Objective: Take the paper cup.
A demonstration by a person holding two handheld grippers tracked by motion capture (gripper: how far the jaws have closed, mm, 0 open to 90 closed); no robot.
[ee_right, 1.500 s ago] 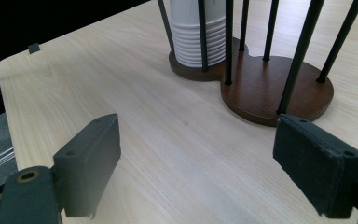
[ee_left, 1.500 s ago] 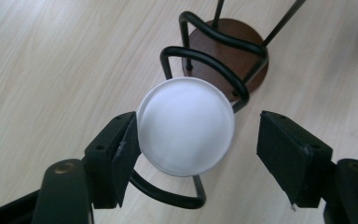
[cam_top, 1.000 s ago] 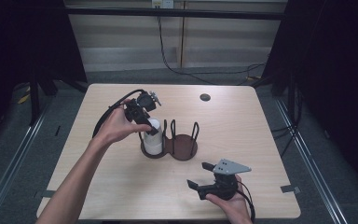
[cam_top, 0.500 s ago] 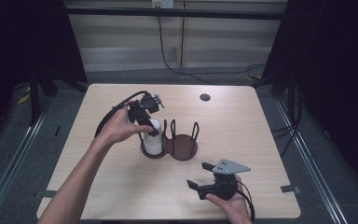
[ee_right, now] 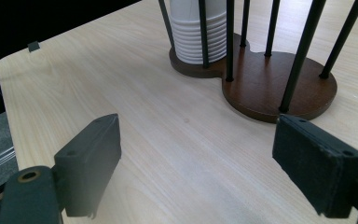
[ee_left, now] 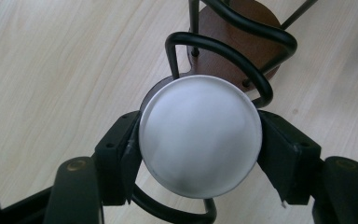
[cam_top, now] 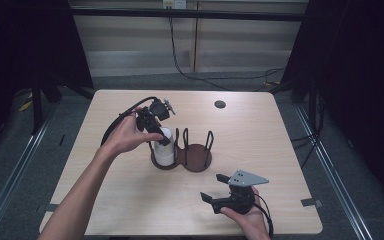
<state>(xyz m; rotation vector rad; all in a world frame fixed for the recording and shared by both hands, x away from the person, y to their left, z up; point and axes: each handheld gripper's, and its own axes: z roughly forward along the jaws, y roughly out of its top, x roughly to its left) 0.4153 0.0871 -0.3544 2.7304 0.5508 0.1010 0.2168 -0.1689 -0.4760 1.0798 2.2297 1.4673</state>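
Note:
A stack of upside-down white paper cups (cam_top: pixel 164 149) stands in the left ring of a brown two-ring wire holder (cam_top: pixel 198 159) at the table's middle. My left gripper (cam_top: pixel 161 136) reaches down on the stack; its jaws have just been closing and the pads now press both sides of the top cup (ee_left: pixel 200 135). The holder's right ring is empty. My right gripper (cam_top: pixel 211 186) rests near the front edge, open, with nothing between its jaws. In the right gripper view it faces the cups (ee_right: pixel 198 28) and the holder's base (ee_right: pixel 270 84).
A small dark disc (cam_top: pixel 220 104) lies near the table's far edge. The wire posts (ee_right: pixel 303 51) of the holder rise around both rings. Black cables trail from both grippers. Dark floor and rails surround the table (cam_top: pixel 105 200).
The left gripper's jaws have closed in on the top of the cup stack. Both hands have stayed in place.

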